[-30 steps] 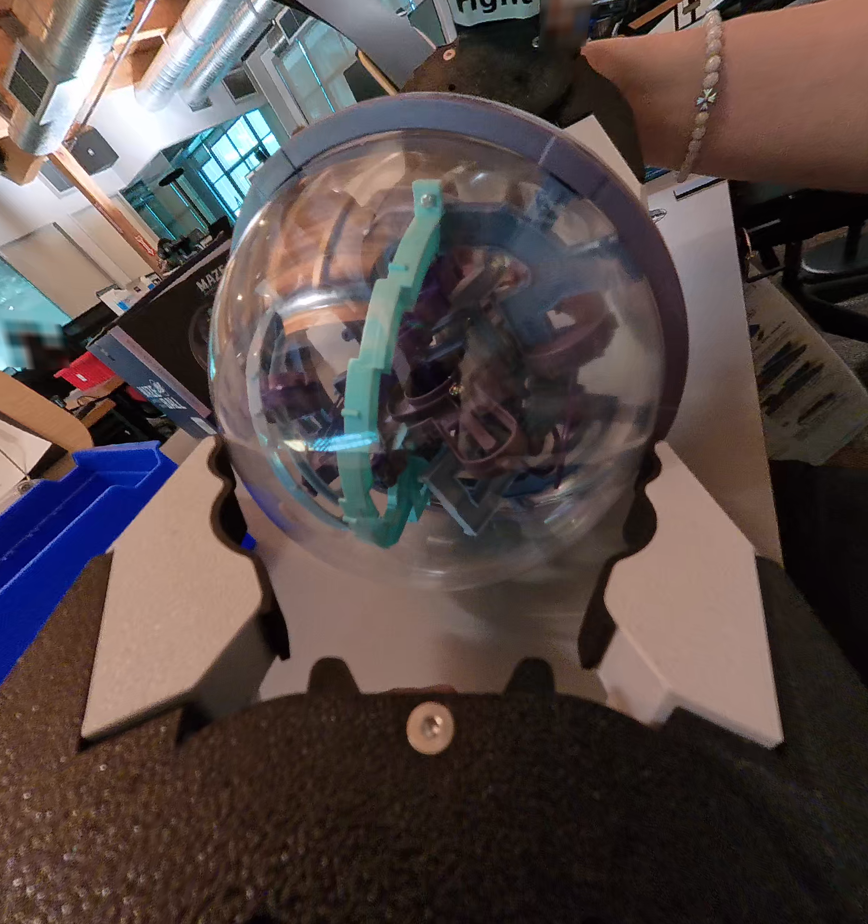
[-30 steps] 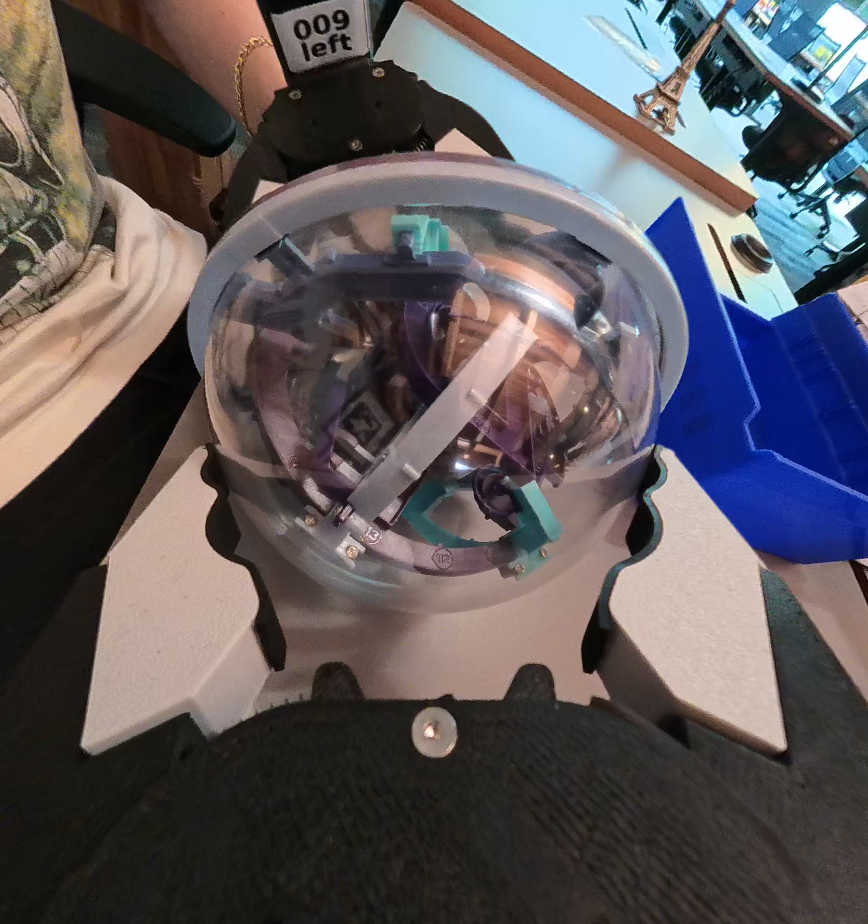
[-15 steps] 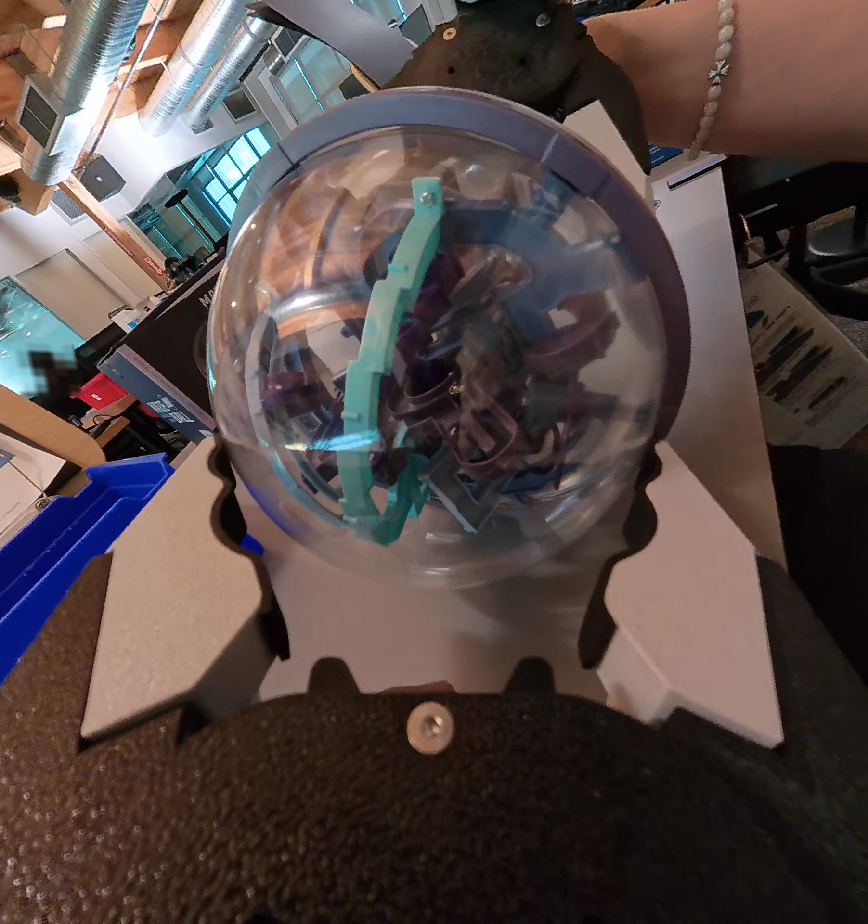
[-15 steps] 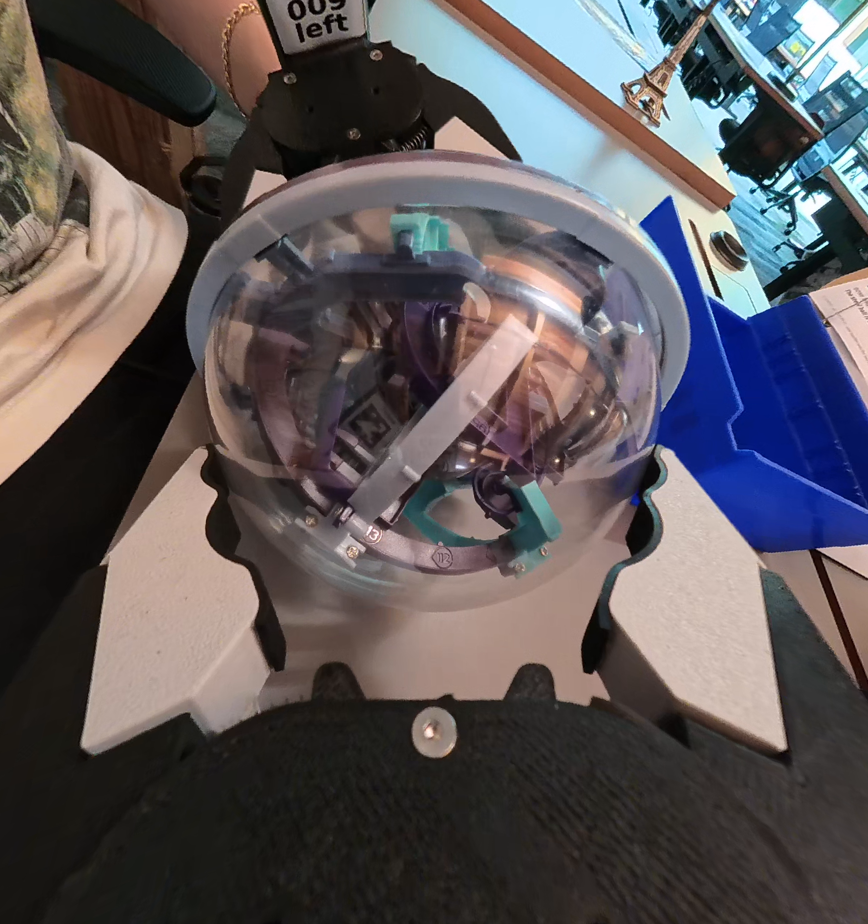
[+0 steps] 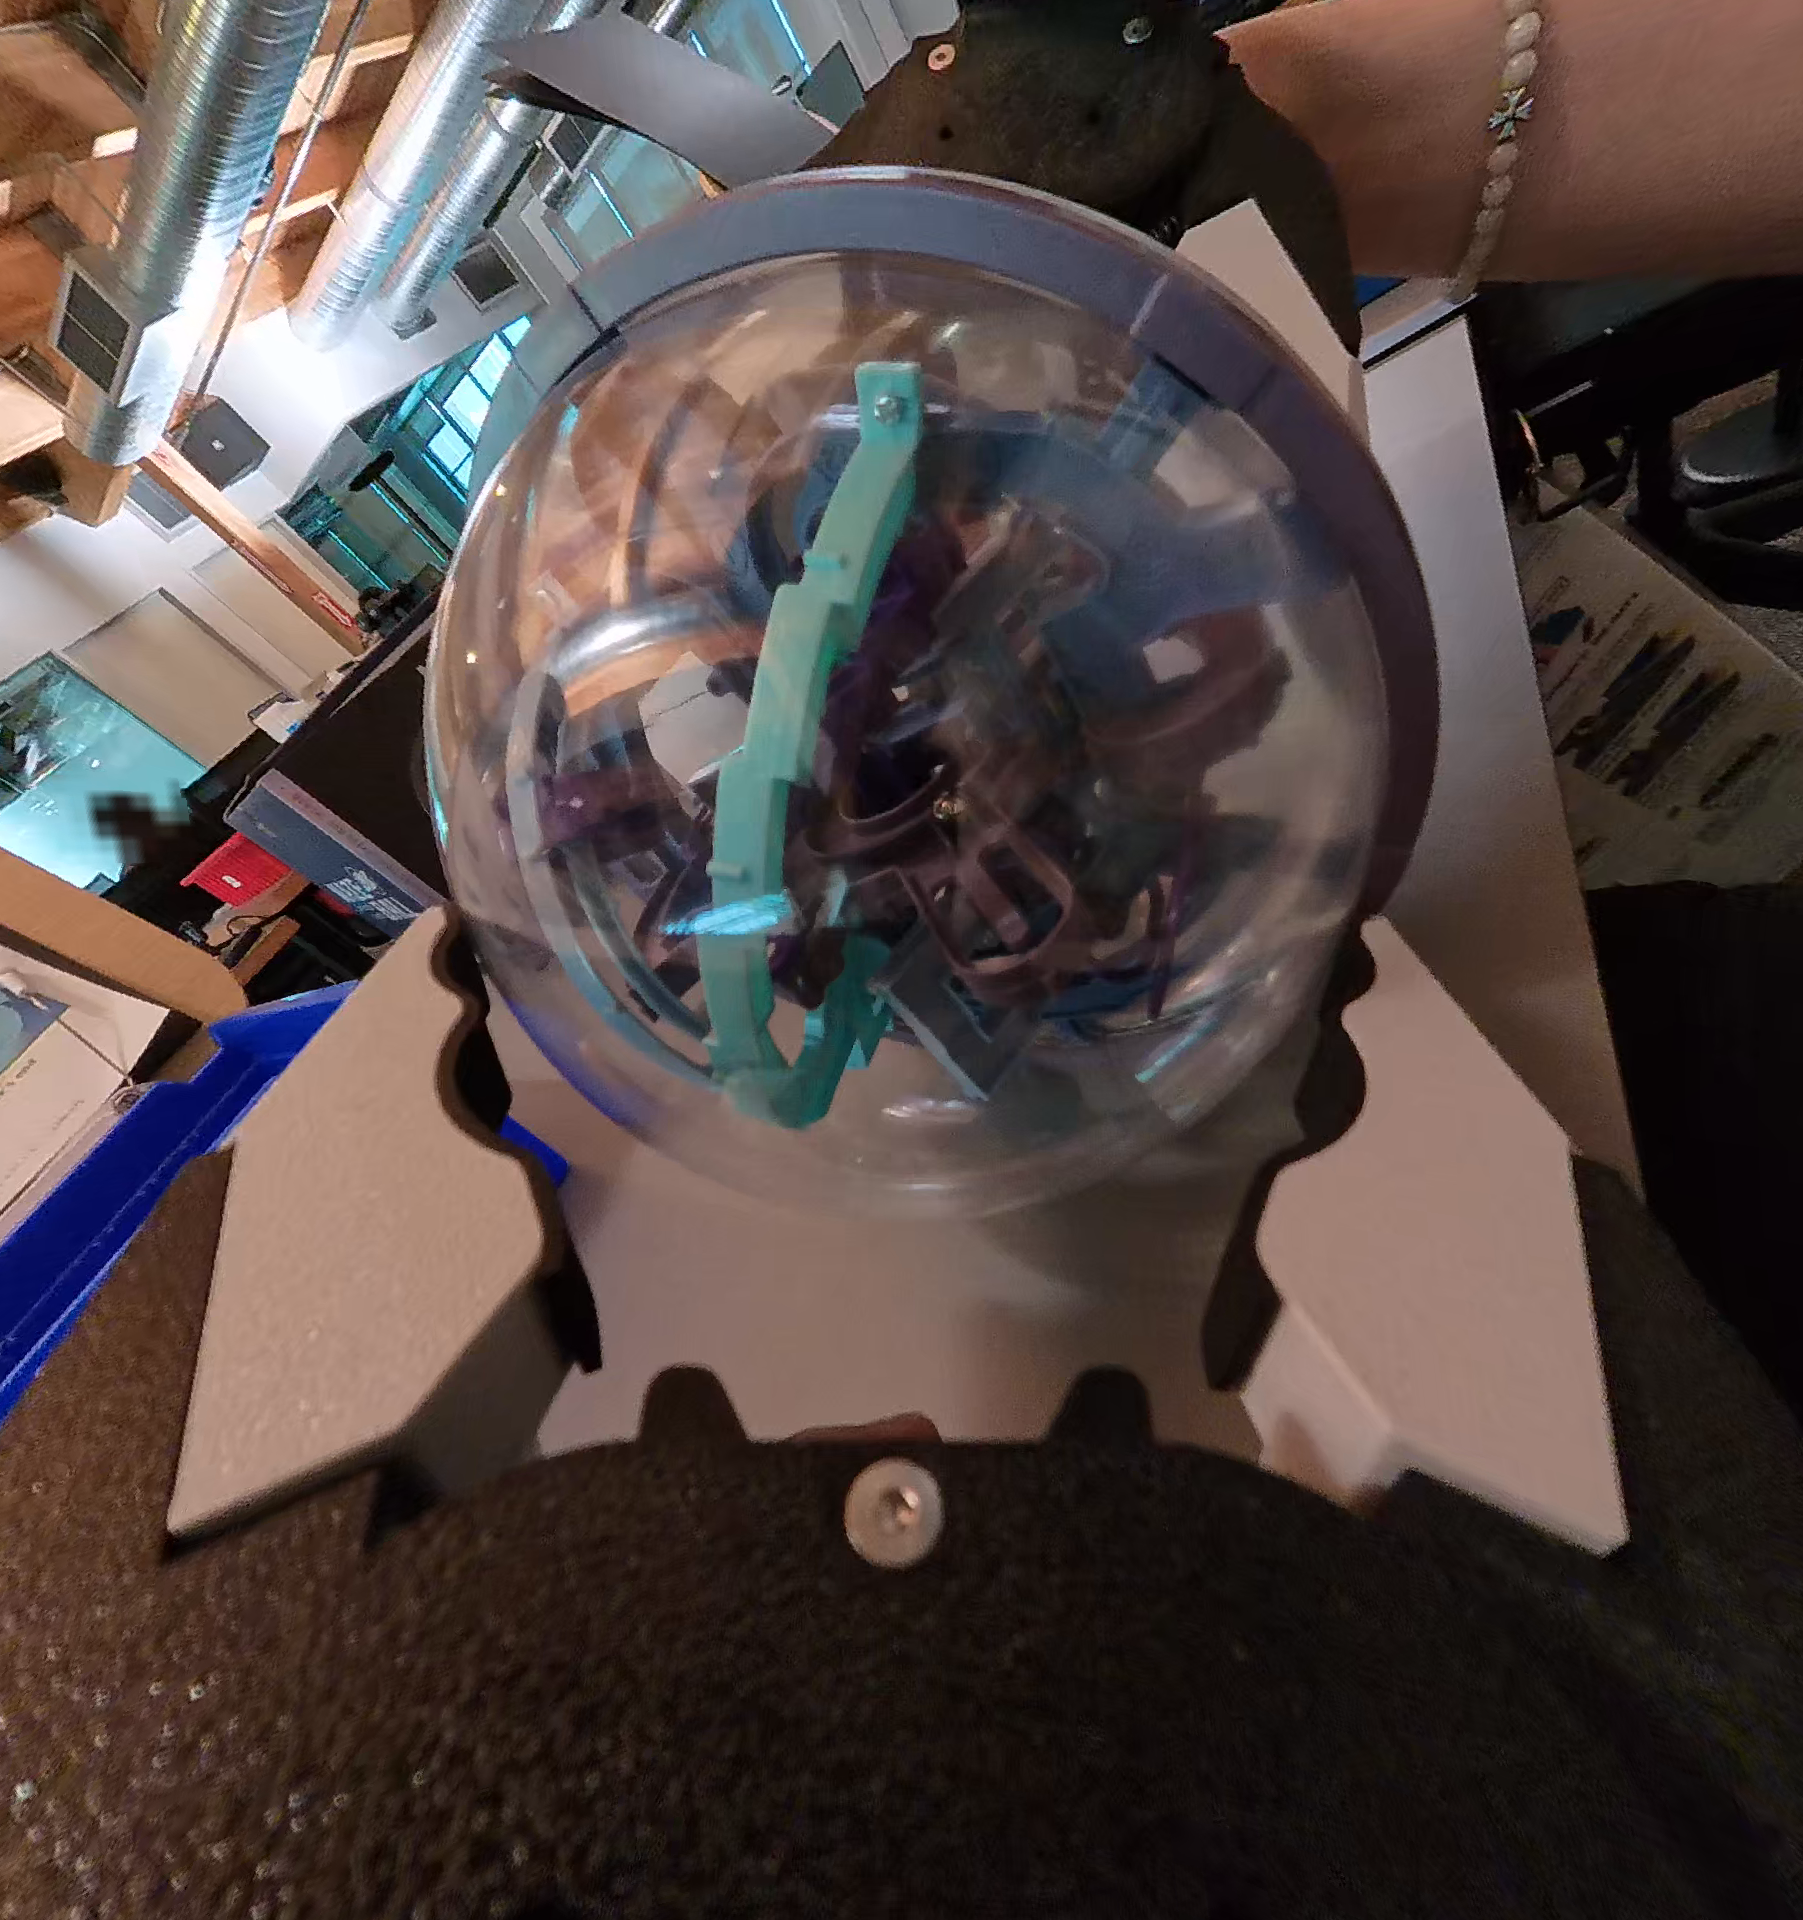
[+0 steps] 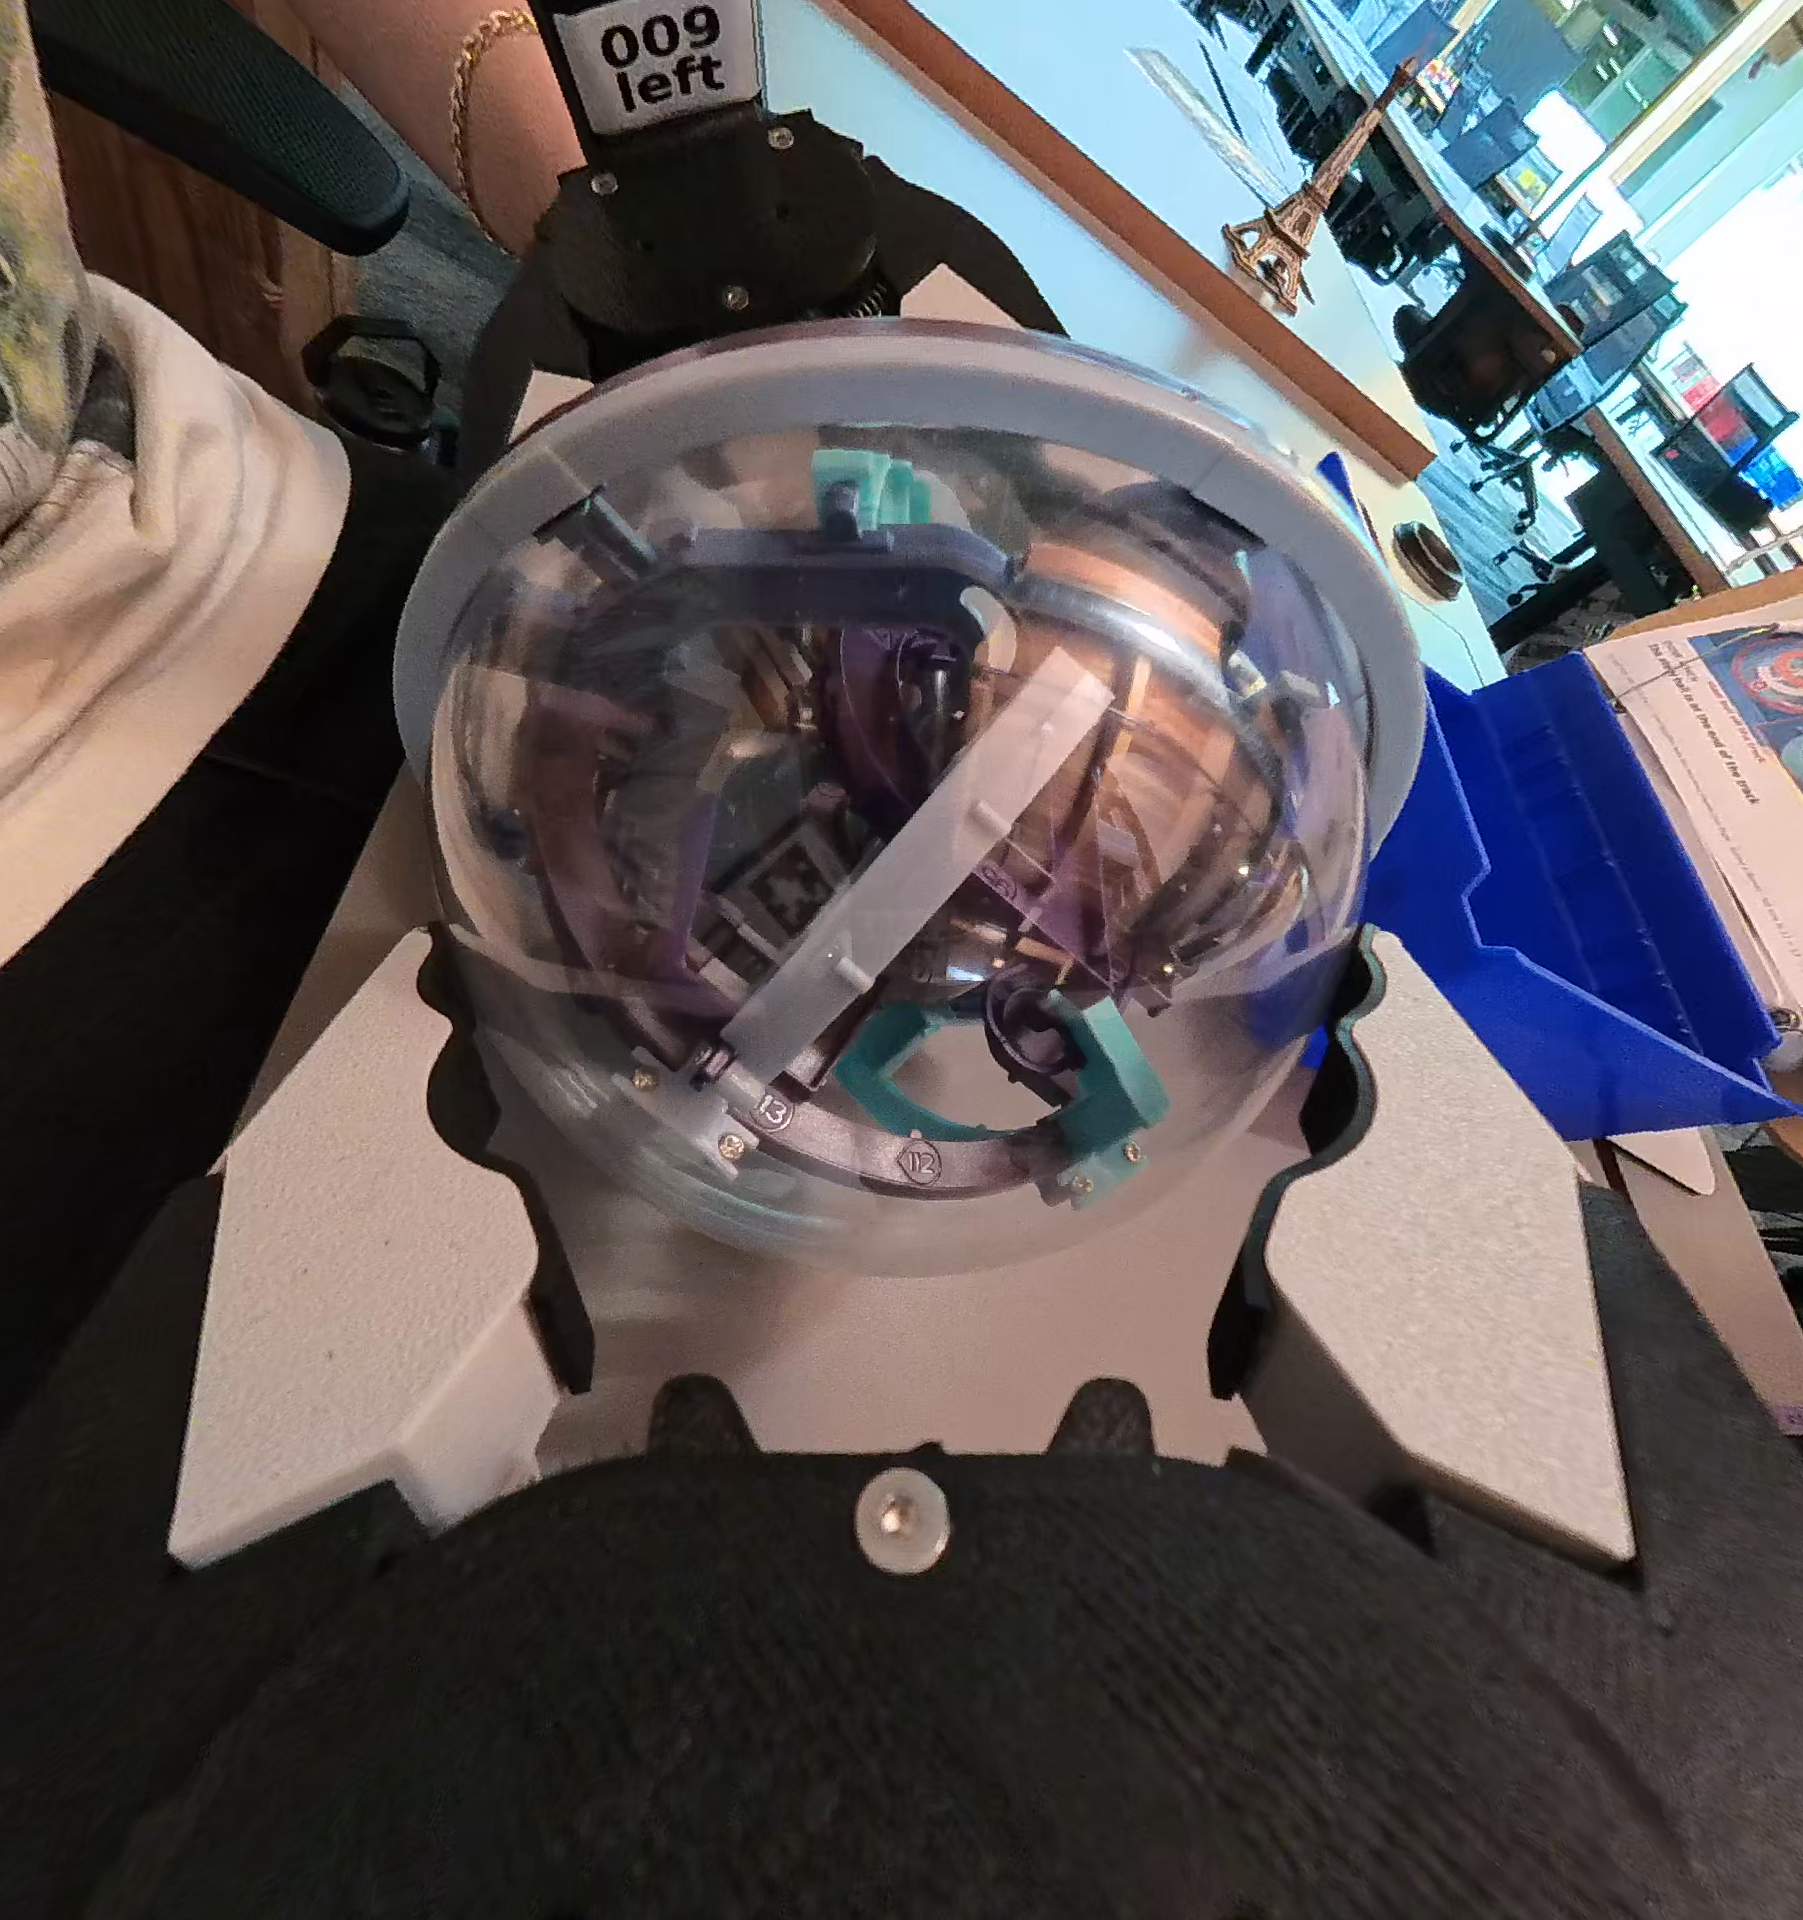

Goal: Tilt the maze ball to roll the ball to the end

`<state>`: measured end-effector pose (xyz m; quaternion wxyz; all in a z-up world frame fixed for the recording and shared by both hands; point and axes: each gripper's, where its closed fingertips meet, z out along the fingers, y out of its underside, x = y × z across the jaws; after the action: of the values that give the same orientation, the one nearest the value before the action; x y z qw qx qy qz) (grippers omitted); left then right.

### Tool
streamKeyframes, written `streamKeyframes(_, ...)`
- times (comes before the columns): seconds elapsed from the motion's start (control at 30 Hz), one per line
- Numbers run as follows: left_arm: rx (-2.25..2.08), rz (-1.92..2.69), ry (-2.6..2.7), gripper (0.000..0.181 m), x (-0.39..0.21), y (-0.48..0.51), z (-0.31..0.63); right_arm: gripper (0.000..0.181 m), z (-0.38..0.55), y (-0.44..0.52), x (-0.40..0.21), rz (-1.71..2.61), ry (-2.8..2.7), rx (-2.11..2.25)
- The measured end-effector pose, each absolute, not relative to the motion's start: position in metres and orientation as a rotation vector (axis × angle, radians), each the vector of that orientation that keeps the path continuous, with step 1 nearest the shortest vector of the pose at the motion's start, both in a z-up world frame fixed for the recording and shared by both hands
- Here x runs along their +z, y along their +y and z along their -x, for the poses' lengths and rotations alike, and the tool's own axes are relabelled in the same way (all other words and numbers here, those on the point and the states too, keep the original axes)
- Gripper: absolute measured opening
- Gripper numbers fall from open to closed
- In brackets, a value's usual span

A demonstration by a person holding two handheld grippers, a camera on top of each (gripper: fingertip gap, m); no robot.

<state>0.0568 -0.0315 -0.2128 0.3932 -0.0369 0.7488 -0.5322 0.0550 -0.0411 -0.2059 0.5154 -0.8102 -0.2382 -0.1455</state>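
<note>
Both grippers clamp the maze ball [image 5: 907, 686], seemingly tilted.

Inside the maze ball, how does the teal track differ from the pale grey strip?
The teal track is notched along its edge and bends in a long arc; the pale grey strip is smooth and runs straight. The teal one stands nearly upright in the left wrist view, while the grey one slants diagonally in the right wrist view. Both sit inside the clear maze ball, which rests between both grippers' jaws.
</note>
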Motion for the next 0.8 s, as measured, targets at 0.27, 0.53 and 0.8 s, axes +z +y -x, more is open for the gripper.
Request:
streamKeyframes(0.27, -1.338, 0.064, 1.886, 0.152, -0.2139, -0.0309, -0.0567, 0.156, -0.0526, -0.0402, -0.2043, 1.917, -0.582, -0.388)
streamKeyframes(0.53, -1.319, 0.075, 1.886, 0.152, -0.2156, -0.0302, -0.0602, 0.156, -0.0547, -0.0402, -0.2037, 1.927, -0.593, -0.409)
streamKeyframes(0.8, -1.296, 0.081, 1.92, 0.152, -0.2172, -0.0295, -0.0639, 0.156, -0.0564, -0.0402, -0.2025, 1.906, -0.572, -0.41)
